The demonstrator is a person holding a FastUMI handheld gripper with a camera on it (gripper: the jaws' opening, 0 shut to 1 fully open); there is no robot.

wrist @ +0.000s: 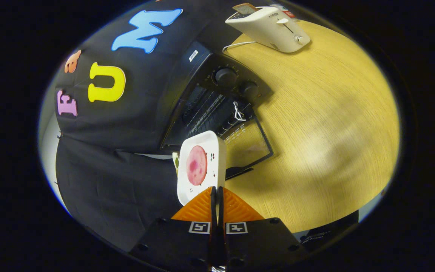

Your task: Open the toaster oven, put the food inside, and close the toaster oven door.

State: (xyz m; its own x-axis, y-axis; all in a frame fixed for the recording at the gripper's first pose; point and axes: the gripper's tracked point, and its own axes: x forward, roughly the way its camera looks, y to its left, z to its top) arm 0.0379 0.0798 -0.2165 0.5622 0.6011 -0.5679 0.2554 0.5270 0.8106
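Observation:
My gripper is shut on the near edge of a white square plate, both orange fingers pressed together on its rim. A round pink slice of food lies on the plate. The whole view is rolled to one side. Just beyond the plate stands the black toaster oven with its glass door folded down open onto the table, and the wire rack shows inside. The plate hangs in the air in front of the oven's opening, above the door.
The wooden table stretches past the oven. A white pop-up toaster with a slice of bread in it stands beyond the oven, its white cord trailing on the table. Black cloth wall lies behind the oven.

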